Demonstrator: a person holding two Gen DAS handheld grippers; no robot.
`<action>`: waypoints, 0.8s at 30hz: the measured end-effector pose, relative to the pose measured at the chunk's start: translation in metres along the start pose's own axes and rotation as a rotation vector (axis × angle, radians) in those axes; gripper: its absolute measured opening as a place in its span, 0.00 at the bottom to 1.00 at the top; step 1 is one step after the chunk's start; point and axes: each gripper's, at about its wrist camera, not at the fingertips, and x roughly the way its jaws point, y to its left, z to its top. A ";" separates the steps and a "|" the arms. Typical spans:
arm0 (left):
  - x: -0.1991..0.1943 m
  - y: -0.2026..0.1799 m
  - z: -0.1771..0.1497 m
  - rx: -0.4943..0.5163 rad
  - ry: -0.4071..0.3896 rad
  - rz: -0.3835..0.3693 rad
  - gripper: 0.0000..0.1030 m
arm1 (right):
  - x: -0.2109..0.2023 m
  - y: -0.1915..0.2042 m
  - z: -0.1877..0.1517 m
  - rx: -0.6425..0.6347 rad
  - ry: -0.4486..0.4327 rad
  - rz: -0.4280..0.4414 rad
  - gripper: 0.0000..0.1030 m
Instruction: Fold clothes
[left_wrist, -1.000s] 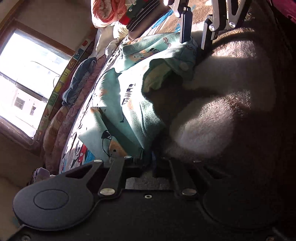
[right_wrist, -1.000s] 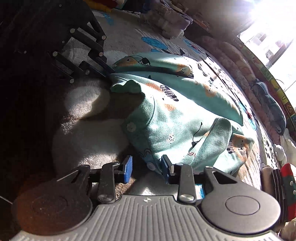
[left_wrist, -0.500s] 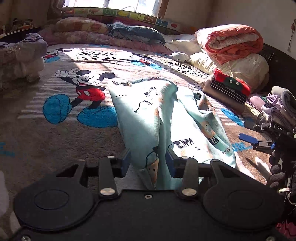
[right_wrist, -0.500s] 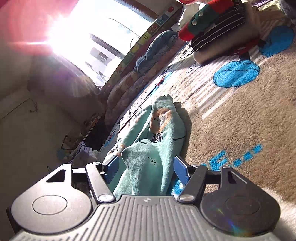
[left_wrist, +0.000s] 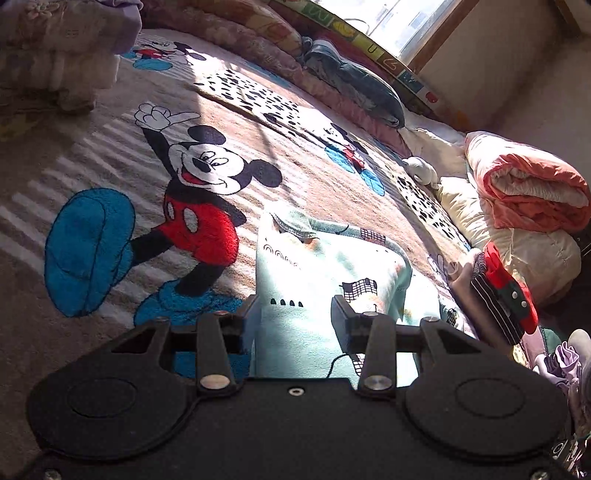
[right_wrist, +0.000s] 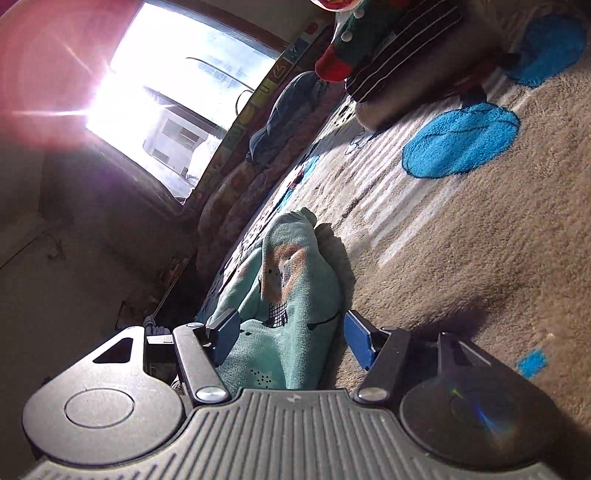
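Here's the left claw (left_wrist: 295, 314), black and flat-plated, its two fingers spread wide with a band of soft mint-green fabric running up between them. That's the garment (left_wrist: 325, 273), a fleecy child's piece printed with little grid-patterned shapes, arches and orange patches, a stitched hem showing at its far edge. It lies rumpled on the plush blanket (left_wrist: 110, 155) covering the bed, just beside the big embroidered cartoon mouse (left_wrist: 199, 206) in red shorts with its blue shoe. The cloth passes between the fingers, but neither one is pressing into it from what I can see.

Over on the right claw (right_wrist: 291, 339), grey ribbed body, blue pads (right_wrist: 360, 345) on the tips. Wide apart here too, and the same mint garment (right_wrist: 291, 295) bunches up in a soft ridge between them, casting a dark shadow onto the shaggy beige pile. The left pad sits against the fabric; the right pad stands clear of it.

Around the edges: a rolled orange-and-cream quilt (left_wrist: 532, 192), puffy and thick, sits atop a pale cushion at the bed's far right. A folded stack (left_wrist: 502, 295) with a striped dark layer and a red-and-green knit with white buttons rests near the garment. A slate-blue bundle (left_wrist: 354, 85) slumps under the window (right_wrist: 184, 88), where hard sun pours in.
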 end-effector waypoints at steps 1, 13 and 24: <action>0.009 0.001 0.007 -0.002 0.002 0.008 0.39 | 0.001 -0.001 0.001 0.003 0.001 0.005 0.59; 0.076 0.008 0.041 -0.021 0.068 0.063 0.16 | 0.003 -0.008 0.002 -0.010 -0.010 0.035 0.51; -0.022 0.007 0.046 0.124 -0.160 0.150 0.02 | -0.005 -0.010 -0.002 -0.014 -0.025 0.049 0.51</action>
